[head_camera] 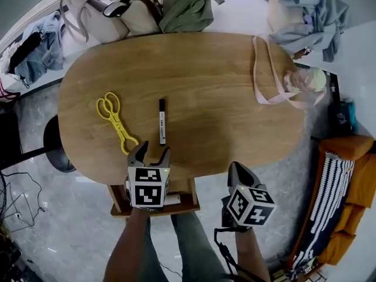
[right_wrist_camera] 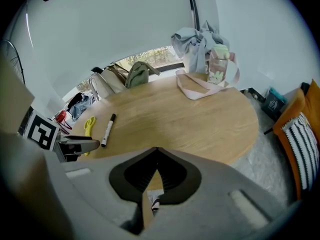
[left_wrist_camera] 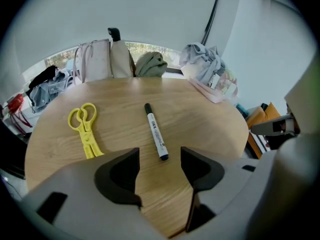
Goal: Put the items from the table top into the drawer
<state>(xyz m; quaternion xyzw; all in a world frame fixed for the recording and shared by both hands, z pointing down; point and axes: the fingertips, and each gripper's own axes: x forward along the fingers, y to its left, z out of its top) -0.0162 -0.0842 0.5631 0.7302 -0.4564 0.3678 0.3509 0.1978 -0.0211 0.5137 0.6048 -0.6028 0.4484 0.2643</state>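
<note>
On the oval wooden table (head_camera: 211, 81) lie a black-and-white marker (head_camera: 162, 121) (left_wrist_camera: 155, 131) (right_wrist_camera: 107, 130) and yellow plastic scissors (head_camera: 110, 115) (left_wrist_camera: 84, 129) (right_wrist_camera: 89, 125). My left gripper (head_camera: 151, 153) (left_wrist_camera: 160, 166) is open and empty over the near table edge, its jaws pointing at the marker's near end, a short way from it. My right gripper (head_camera: 237, 169) (right_wrist_camera: 156, 153) is shut on nothing, at the near edge to the right. Below the left gripper an open wooden drawer (head_camera: 192, 197) sticks out from under the table, with something white inside.
Several bags (head_camera: 138, 7) (left_wrist_camera: 112, 59) line the far edge. A pink-strapped clear pouch (head_camera: 296, 81) (right_wrist_camera: 212, 71) lies at the table's right end, with clothes (head_camera: 311, 16) behind. An orange seat with a striped cloth (head_camera: 341, 198) stands at the right. A black stool base (head_camera: 56, 151) stands at the left.
</note>
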